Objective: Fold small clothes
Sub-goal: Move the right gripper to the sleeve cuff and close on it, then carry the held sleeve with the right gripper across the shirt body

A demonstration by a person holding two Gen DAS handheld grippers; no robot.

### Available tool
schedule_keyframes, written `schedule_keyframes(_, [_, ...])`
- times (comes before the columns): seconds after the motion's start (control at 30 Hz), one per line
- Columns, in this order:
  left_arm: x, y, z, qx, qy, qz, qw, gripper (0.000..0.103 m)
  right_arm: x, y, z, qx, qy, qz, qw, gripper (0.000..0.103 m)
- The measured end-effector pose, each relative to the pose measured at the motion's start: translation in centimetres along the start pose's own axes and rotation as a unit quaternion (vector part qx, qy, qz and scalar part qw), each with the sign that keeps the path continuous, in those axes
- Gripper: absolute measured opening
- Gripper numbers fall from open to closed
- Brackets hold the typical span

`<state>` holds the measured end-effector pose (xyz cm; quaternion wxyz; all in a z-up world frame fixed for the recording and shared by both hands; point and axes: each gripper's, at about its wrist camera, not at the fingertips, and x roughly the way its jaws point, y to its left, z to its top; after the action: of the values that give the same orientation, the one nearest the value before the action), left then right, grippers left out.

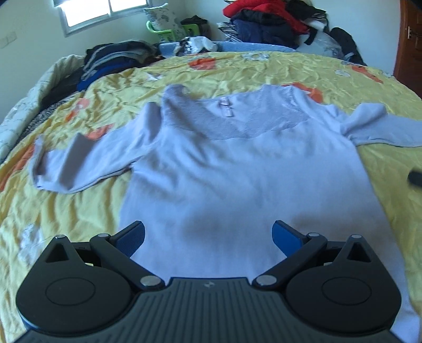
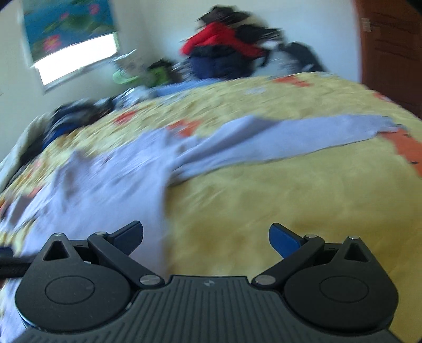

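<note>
A pale lilac long-sleeved top (image 1: 224,168) lies spread flat on the yellow bedspread (image 1: 79,200), neckline away from me, sleeves out to both sides. My left gripper (image 1: 208,234) is open and empty, hovering over the top's lower body near the hem. In the blurred right wrist view the same top (image 2: 110,179) lies to the left, with its right sleeve (image 2: 290,137) stretched out to the right. My right gripper (image 2: 205,234) is open and empty, above the top's side edge and the bare bedspread (image 2: 263,200). A dark blurred bit of the right gripper shows at the left view's right edge (image 1: 415,178).
A pile of dark folded clothes (image 1: 113,60) sits at the bed's far left. A heap of red and dark jackets (image 1: 274,21) rises behind the far edge. A green chair (image 1: 168,29) stands below the window (image 1: 105,10). A brown door (image 1: 408,44) is at the right.
</note>
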<state>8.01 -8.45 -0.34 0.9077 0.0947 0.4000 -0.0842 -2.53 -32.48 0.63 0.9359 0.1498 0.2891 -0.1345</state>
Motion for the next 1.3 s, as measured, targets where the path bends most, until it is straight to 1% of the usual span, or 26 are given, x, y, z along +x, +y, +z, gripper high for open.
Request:
schedule_keyframes(0.1, [0.7, -0.7, 0.6, 0.001, 0.001, -0.013, 0.9999, 0.103, 1.3, -5.2, 1.9, 0.062, -0.029, -0.005, 0.998, 0.103])
schedule_keyframes(0.17, [1.1, -1.2, 0.9, 0.004, -0.003, -0.018, 0.9998, 0.103, 2.4, -9.2, 3.0, 0.118, -0.044, -0.012, 0.992, 0.103])
schedule_keyframes(0.23, [1.3, -1.7, 1.1, 0.006, -0.009, -0.022, 0.9997, 0.103, 3.5, -12.5, 3.9, 0.148, -0.06, -0.018, 0.987, 0.103])
schedule_keyframes(0.3, [1.5, -2.1, 1.4, 0.006, -0.015, -0.028, 0.9995, 0.103, 4.7, -15.4, 4.6, 0.172, -0.068, -0.034, 0.982, 0.103])
schedule_keyframes(0.37, [1.8, -2.5, 1.6, 0.006, -0.016, -0.035, 0.9992, 0.103, 5.7, -17.9, 5.1, 0.195, -0.073, -0.046, 0.977, 0.1])
schedule_keyframes(0.43, [2.2, -2.8, 1.9, 0.006, -0.013, -0.039, 0.9991, 0.103, 6.3, -19.7, 5.5, 0.213, -0.09, -0.035, 0.972, 0.101])
schedule_keyframes(0.57, [3.2, -3.5, 2.4, 0.008, 0.0, -0.041, 0.9991, 0.103, 8.3, -21.7, 6.1, 0.241, -0.107, -0.022, 0.964, 0.101])
schedule_keyframes(0.67, [3.7, -3.8, 2.6, 0.008, 0.005, -0.045, 0.9989, 0.103, 9.8, -22.8, 6.8, 0.252, -0.126, -0.009, 0.959, 0.099])
schedule_keyframes(0.73, [3.9, -4.1, 2.6, 0.012, 0.005, -0.045, 0.9989, 0.103, 10.4, -23.5, 7.1, 0.257, -0.135, -0.009, 0.957, 0.095])
schedule_keyframes(0.8, [4.0, -4.2, 2.7, 0.017, 0.005, -0.045, 0.9988, 0.103, 10.9, -23.6, 7.8, 0.261, -0.141, -0.012, 0.955, 0.088])
schedule_keyframes(0.83, [4.1, -4.3, 2.7, 0.019, 0.005, -0.045, 0.9988, 0.103, 11.1, -23.7, 8.0, 0.262, -0.145, -0.013, 0.954, 0.086])
schedule_keyframes(0.9, [4.2, -4.2, 2.8, 0.019, 0.005, -0.043, 0.9989, 0.103, 11.8, -24.0, 8.4, 0.27, -0.149, -0.019, 0.951, 0.073])
schedule_keyframes(0.93, [4.2, -4.2, 2.9, 0.017, 0.006, -0.042, 0.9989, 0.103, 11.9, -24.2, 8.5, 0.275, -0.149, -0.021, 0.95, 0.071])
schedule_keyframes(0.97, [4.3, -4.0, 2.9, 0.016, 0.006, -0.042, 0.999, 0.103, 12.2, -24.4, 8.7, 0.281, -0.149, -0.021, 0.948, 0.064])
schedule_keyframes(1.0, [4.3, -3.9, 3.0, 0.015, 0.006, -0.041, 0.999, 0.103, 12.3, -24.5, 8.8, 0.287, -0.148, -0.026, 0.946, 0.053])
schedule_keyframes(1.03, [4.3, -3.8, 3.0, 0.014, 0.005, -0.04, 0.9991, 0.103, 12.4, -24.6, 8.9, 0.292, -0.145, -0.034, 0.945, 0.047])
schedule_keyframes(1.07, [4.3, -3.6, 3.0, 0.014, 0.006, -0.037, 0.9992, 0.103, 12.6, -24.7, 9.0, 0.294, -0.14, -0.042, 0.945, 0.032])
schedule_keyframes(1.1, [4.3, -3.5, 3.0, 0.014, 0.006, -0.035, 0.9993, 0.103, 12.7, -24.8, 9.1, 0.295, -0.135, -0.047, 0.945, 0.016])
schedule_keyframes(1.13, [4.3, -3.3, 3.0, 0.014, 0.006, -0.032, 0.9994, 0.103, 12.9, -24.9, 9.1, 0.298, -0.13, -0.052, 0.944, 0.012])
schedule_keyframes(1.17, [4.4, -3.1, 3.1, 0.013, 0.005, -0.03, 0.9995, 0.103, 12.9, -24.9, 9.0, 0.303, -0.128, -0.055, 0.943, 0.011])
schedule_keyframes(1.2, [4.4, -2.9, 3.1, 0.011, 0.005, -0.027, 0.9996, 0.103, 12.8, -25.0, 8.9, 0.305, -0.13, -0.051, 0.942, 0.007])
schedule_keyframes(1.3, [4.4, -2.2, 3.2, 0.007, 0.001, -0.016, 0.9998, 0.103, 12.2, -24.2, 9.0, 0.292, -0.138, -0.048, 0.945, 0.006])
